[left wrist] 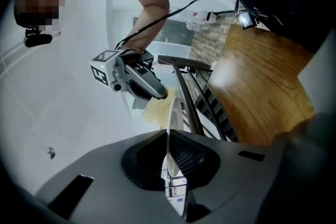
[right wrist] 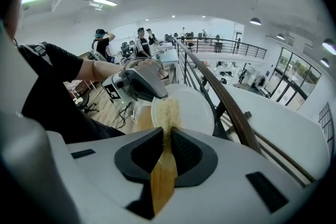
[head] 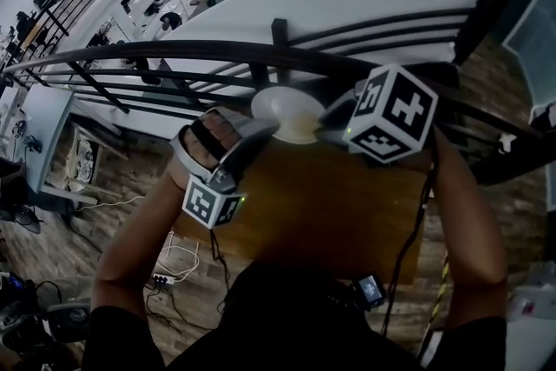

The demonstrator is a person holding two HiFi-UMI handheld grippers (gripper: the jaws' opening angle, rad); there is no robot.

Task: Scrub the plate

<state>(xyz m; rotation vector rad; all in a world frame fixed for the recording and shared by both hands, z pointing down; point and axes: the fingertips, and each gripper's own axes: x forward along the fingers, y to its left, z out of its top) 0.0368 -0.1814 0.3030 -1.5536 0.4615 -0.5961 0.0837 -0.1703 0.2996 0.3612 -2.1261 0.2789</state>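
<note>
Railing (head: 279,35) just behind plate (head: 282,107) & brush (right wrist: 164,181); wood table (head: 330,204) near, floor cables (head: 178,261) left.

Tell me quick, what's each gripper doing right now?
Left gripper: closed, holding the plate by its rim.
Right gripper: closed, holding the brush by its handle.

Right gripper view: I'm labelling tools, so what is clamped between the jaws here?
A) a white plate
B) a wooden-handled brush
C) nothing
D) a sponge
B: the right gripper is shut on the wooden-handled brush, its pale bristles against the white plate.
</note>
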